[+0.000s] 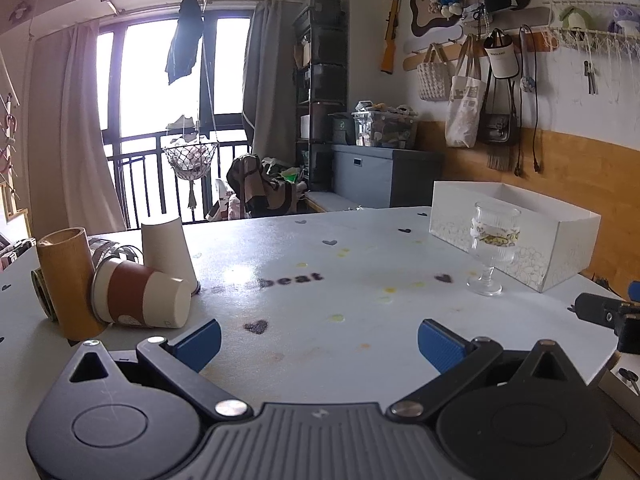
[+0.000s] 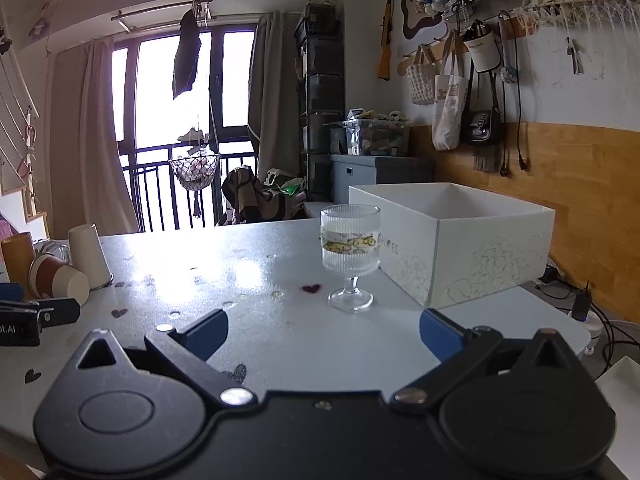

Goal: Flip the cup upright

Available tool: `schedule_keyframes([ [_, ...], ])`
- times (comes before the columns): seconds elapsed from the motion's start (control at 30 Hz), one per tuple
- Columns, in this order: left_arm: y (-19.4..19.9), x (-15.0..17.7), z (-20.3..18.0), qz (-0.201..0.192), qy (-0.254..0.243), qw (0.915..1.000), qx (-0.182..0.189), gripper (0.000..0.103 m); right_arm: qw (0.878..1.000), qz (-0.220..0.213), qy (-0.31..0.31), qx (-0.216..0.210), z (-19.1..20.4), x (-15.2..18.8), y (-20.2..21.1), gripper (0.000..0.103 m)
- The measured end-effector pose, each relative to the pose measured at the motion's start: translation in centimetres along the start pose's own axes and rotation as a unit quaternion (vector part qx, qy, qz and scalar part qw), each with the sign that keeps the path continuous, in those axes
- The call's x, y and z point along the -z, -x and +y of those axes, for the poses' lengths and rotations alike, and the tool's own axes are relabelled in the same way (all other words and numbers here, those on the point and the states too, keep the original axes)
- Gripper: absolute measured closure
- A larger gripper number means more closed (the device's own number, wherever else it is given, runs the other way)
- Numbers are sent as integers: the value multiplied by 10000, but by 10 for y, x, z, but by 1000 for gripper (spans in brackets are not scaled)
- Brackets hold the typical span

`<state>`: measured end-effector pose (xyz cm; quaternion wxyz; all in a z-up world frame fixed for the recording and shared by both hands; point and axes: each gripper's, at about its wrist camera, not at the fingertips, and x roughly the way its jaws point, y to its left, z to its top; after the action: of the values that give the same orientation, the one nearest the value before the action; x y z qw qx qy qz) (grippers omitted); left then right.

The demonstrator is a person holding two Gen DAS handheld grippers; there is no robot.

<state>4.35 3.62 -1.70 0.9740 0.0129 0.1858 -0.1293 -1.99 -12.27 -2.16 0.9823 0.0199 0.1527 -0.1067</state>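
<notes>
A ribbed stemmed glass cup (image 2: 350, 258) with a yellow band stands upright on the table, just ahead of my open right gripper (image 2: 324, 334). It also shows at the right in the left wrist view (image 1: 493, 252). My left gripper (image 1: 319, 342) is open and empty above the table's near part. At the left, a brown-sleeved paper cup (image 1: 142, 300) lies on its side, a white paper cup (image 1: 168, 252) stands upside down behind it, and a bamboo cup (image 1: 66, 280) stands beside them. The same cluster shows at the far left in the right wrist view (image 2: 60, 280).
An open white box (image 2: 456, 240) stands right behind the glass, near the table's right edge (image 2: 568, 320); it also shows in the left wrist view (image 1: 520, 236). A clear glass jar (image 1: 112, 250) lies behind the paper cups. Cables and a plug (image 2: 580, 304) lie beyond the right edge.
</notes>
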Motion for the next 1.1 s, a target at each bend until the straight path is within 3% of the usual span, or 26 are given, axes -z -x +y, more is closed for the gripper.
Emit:
schedule_keyframes([
  [1.1, 0, 0, -1, 17, 9, 10000, 24, 0, 10000, 48, 37, 5, 2, -1, -1, 0],
])
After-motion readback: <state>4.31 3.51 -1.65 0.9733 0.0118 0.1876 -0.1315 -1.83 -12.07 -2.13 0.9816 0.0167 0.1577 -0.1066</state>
